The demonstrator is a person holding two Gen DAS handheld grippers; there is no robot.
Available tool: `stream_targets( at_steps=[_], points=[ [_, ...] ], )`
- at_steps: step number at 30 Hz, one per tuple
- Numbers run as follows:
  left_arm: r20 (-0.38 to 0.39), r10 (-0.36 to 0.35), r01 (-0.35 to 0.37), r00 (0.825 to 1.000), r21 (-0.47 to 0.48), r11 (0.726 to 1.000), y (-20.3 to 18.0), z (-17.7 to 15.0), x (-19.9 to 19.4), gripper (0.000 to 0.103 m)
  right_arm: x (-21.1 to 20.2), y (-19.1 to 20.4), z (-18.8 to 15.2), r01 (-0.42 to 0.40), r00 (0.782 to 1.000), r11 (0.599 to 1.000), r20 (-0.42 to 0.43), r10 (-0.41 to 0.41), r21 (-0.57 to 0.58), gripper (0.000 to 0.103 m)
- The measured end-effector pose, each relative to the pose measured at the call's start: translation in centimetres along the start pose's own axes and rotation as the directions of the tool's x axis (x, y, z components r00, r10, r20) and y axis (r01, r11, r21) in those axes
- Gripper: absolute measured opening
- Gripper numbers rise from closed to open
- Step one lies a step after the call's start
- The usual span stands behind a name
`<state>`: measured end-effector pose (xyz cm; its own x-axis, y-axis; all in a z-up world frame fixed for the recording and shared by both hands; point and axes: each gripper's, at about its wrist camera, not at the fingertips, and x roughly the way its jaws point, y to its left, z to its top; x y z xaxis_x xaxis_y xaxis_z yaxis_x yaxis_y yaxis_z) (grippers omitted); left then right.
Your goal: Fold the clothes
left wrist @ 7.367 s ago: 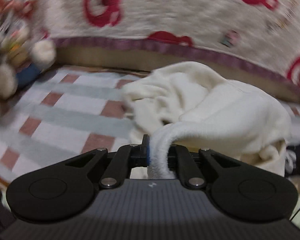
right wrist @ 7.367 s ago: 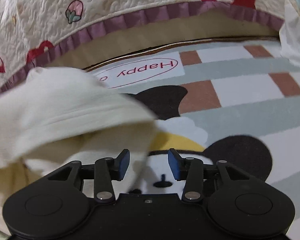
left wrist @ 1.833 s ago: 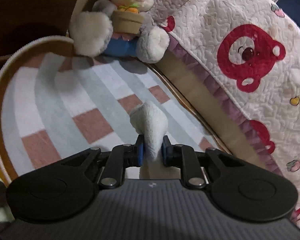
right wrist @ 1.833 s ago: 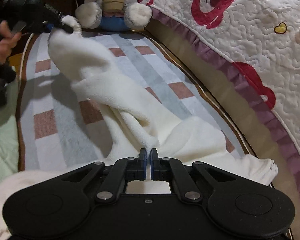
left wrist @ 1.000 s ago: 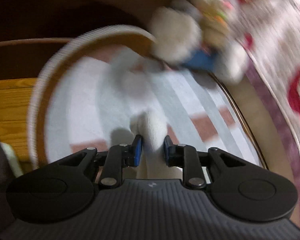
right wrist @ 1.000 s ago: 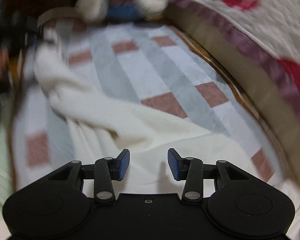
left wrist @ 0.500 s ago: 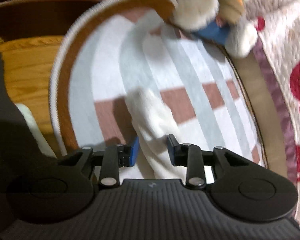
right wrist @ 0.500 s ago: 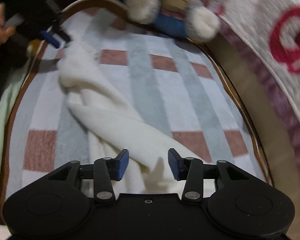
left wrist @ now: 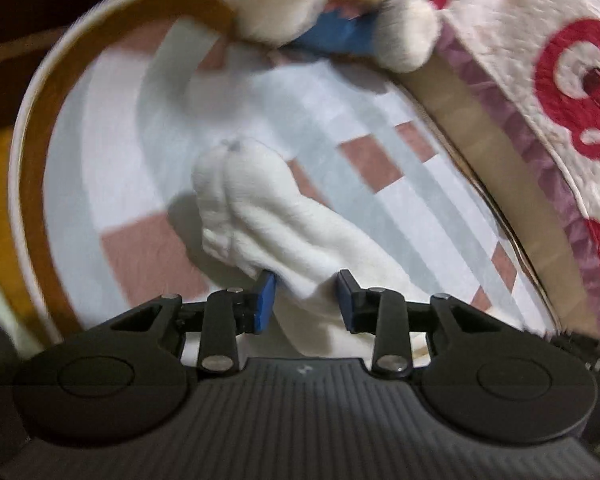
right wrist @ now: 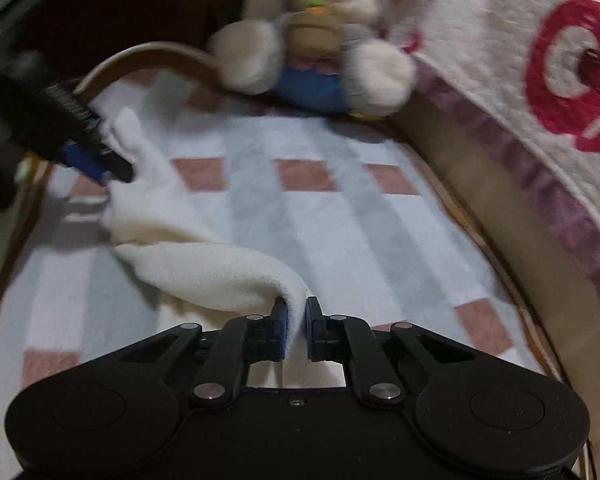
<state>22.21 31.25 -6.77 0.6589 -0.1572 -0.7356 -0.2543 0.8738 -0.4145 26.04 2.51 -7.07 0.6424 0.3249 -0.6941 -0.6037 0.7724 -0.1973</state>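
Note:
A cream fleece garment (left wrist: 260, 216) lies stretched across the checked rug (left wrist: 148, 256). In the left wrist view its bunched end rests on the rug just past my left gripper (left wrist: 306, 304). The left jaws stand apart and the cloth runs loosely between the blue pads. In the right wrist view the same garment (right wrist: 204, 268) runs from the left gripper (right wrist: 100, 164) at the far left to my right gripper (right wrist: 296, 320). The right jaws are closing, and their pads pinch a raised fold of the cloth.
A plush rabbit (right wrist: 316, 52) sits at the rug's far edge against the bed. A quilted bedspread with red bears (right wrist: 500, 60) hangs along the right side. The rug's curved brown border (left wrist: 32, 160) and wooden floor lie to the left.
The right jaws went from wide open over the cloth to pinching a fold. The left jaws stand a little wider than a second ago, and the cloth's end now rests on the rug.

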Motion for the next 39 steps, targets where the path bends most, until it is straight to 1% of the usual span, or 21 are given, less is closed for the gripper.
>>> stream_targets(
  at_steps=[3, 7, 13, 15, 16, 17, 19, 20, 21, 22, 24, 26, 27, 28, 30, 31, 33, 34, 35, 36, 39],
  points=[
    [0.047, 0.007, -0.013, 0.999, 0.128, 0.992, -1.9, -0.1, -0.8, 0.033, 0.3, -1.5, 0.6, 0.063, 0.998, 0.995, -0.007, -0.063, 0.079, 0.008],
    [0.043, -0.06, 0.049, 0.997, 0.217, 0.975, -4.1, -0.8, -1.1, 0.033, 0.9, -3.6, 0.8, 0.1, 0.995, 0.974, -0.049, -0.092, 0.206, 0.008],
    [0.005, -0.05, 0.046, 0.999, 0.326, 0.944, -6.1, -1.9, -0.2, 0.034, 2.2, -6.7, -0.5, 0.113, 0.99, 0.897, -0.124, -0.066, 0.427, 0.009],
    [-0.008, -0.046, 0.046, 0.999, 0.347, 0.937, -6.5, -2.1, 0.4, 0.035, 2.4, -6.6, -0.9, 0.183, 0.979, 0.906, -0.158, -0.131, 0.383, 0.009],
    [-0.016, -0.047, 0.049, 0.999, 0.355, 0.934, -6.7, -2.2, 0.7, 0.036, 2.5, -6.5, -1.1, 0.221, 0.97, 0.909, -0.175, -0.168, 0.354, 0.013],
    [-0.025, -0.047, 0.053, 0.999, 0.364, 0.93, -7.1, -2.3, 1.2, 0.036, 2.6, -6.4, -1.3, 0.257, 0.96, 0.91, -0.19, -0.204, 0.324, 0.03],
    [-0.042, -0.049, 0.061, 0.998, 0.381, 0.922, -7.8, -2.5, 2.1, 0.037, 2.8, -6.1, -1.8, 0.329, 0.936, 0.907, -0.216, -0.277, 0.261, 0.053],
    [-0.053, -0.053, 0.069, 0.997, 0.384, 0.921, -8.0, -2.7, 2.6, 0.037, 3.0, -5.3, -2.2, 0.406, 0.902, 0.902, -0.221, -0.37, 0.146, 0.05],
    [-0.068, -0.064, 0.085, 0.996, 0.384, 0.919, -8.3, -3.0, 3.1, 0.037, 3.3, -4.2, -2.7, 0.484, 0.857, 0.875, -0.21, -0.471, 0.012, 0.049],
    [-0.087, -0.077, 0.105, 0.993, 0.388, 0.916, -8.7, -3.2, 3.7, 0.037, 3.2, -3.8, -3.0, 0.519, 0.833, 0.854, -0.212, -0.511, -0.022, 0.047],
    [-0.099, -0.075, 0.11, 0.992, 0.427, 0.898, -9.7, -3.6, 4.8, 0.037, 0.8, -4.4, -3.2, 0.436, 0.895, 0.883, -0.193, -0.403, 0.176, 0.044],
    [-0.053, -0.02, 0.044, 0.998, 0.5, 0.865, -11.0, -4.3, 5.8, 0.037, -1.7, -4.7, -3.6, 0.275, 0.961, 0.883, -0.111, -0.251, 0.381, 0.044],
    [-0.031, -0.003, 0.019, 1.0, 0.529, 0.849, -11.4, -4.6, 6.2, 0.037, -2.7, -4.4, -3.8, 0.193, 0.981, 0.881, -0.067, -0.182, 0.433, 0.044],
    [0.001, 0.014, -0.012, 1.0, 0.551, 0.835, -11.8, -4.8, 6.7, 0.039, -3.5, -3.6, -4.0, 0.117, 0.993, 0.89, -0.031, -0.115, 0.441, 0.044],
    [0.053, 0.051, -0.072, 0.997, 0.59, 0.804, -12.3, -4.9, 7.6, 0.041, -4.2, -1.5, -4.3, 0.011, 1.0, 0.926, -0.016, -0.005, 0.377, 0.044],
    [0.084, 0.071, -0.108, 0.994, 0.615, 0.781, -12.6, -4.8, 8.0, 0.042, -4.5, -0.4, -4.5, -0.038, 0.999, 0.943, -0.022, 0.048, 0.331, 0.044],
    [0.157, 0.125, -0.199, 0.98, 0.669, 0.716, -13.2, -4.8, 8.8, 0.041, -4.7, 1.2, -5.1, -0.078, 0.995, 0.955, -0.032, 0.091, 0.287, 0.044],
    [0.188, 0.158, -0.244, 0.969, 0.682, 0.69, -13.4, -4.5, 9.1, 0.018, -4.7, 1.8, -5.5, -0.09, 0.994, 0.956, -0.038, 0.105, 0.281, 0.046],
    [0.219, 0.187, -0.287, 0.958, 0.688, 0.666, -13.6, -4.1, 9.3, 0.005, -4.6, 2.4, -5.8, -0.102, 0.992, 0.956, -0.043, 0.119, 0.275, 0.051],
    [0.239, 0.202, -0.312, 0.95, 0.661, 0.682, -13.5, -3.3, 9.0, 0.005, -4.4, 2.9, -6.1, -0.115, 0.99, 0.961, -0.052, 0.132, 0.252, 0.053],
    [0.297, 0.194, -0.328, 0.935, 0.516, 0.791, -12.6, -0.1, 6.3, 0.004, -3.3, 4.3, -6.8, -0.13, 0.985, 0.98, -0.097, 0.146, 0.15, 0.056]
  ],
)
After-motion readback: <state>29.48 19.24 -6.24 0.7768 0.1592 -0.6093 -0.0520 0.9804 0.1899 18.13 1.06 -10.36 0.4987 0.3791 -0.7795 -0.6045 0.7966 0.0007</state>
